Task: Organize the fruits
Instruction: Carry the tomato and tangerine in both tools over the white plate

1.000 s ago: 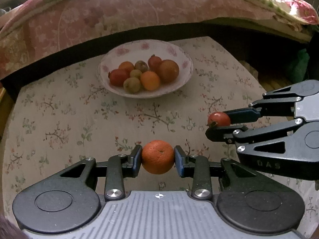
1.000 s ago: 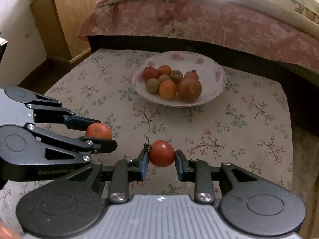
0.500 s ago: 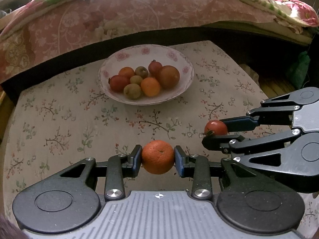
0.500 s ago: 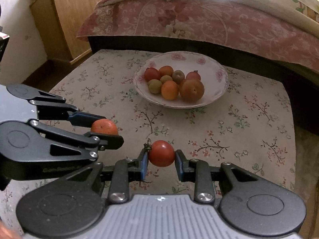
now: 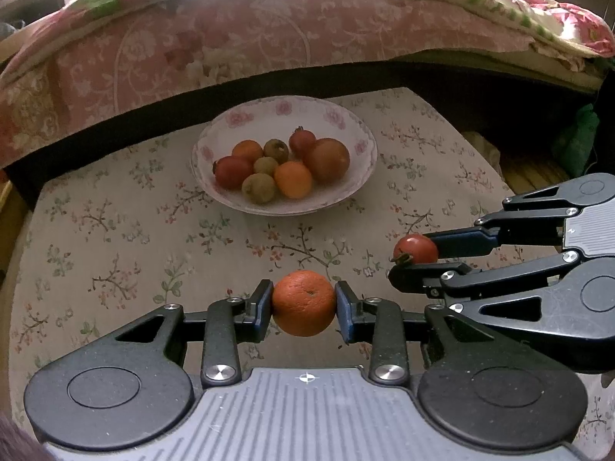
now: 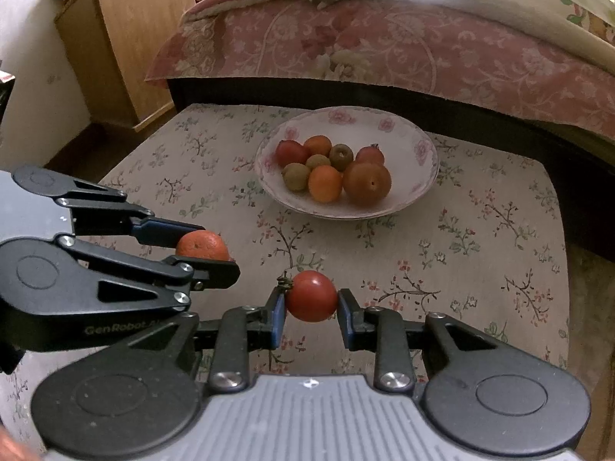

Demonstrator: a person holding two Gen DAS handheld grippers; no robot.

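My left gripper is shut on an orange tangerine, held above the flowered tabletop. In the right wrist view the same left gripper comes in from the left with the tangerine. My right gripper is shut on a red tomato with a green stem. From the left wrist view that right gripper and tomato sit to the right. Ahead stands a white flowered bowl holding several fruits: oranges, kiwis, red ones.
The low table wears a floral cloth. Behind it runs a bed with a pink flowered cover and a dark frame edge. A wooden cabinet stands at the back left in the right wrist view.
Both grippers have moved forward toward the bowl, each still holding its fruit. The bowl sits lower and larger in both views.
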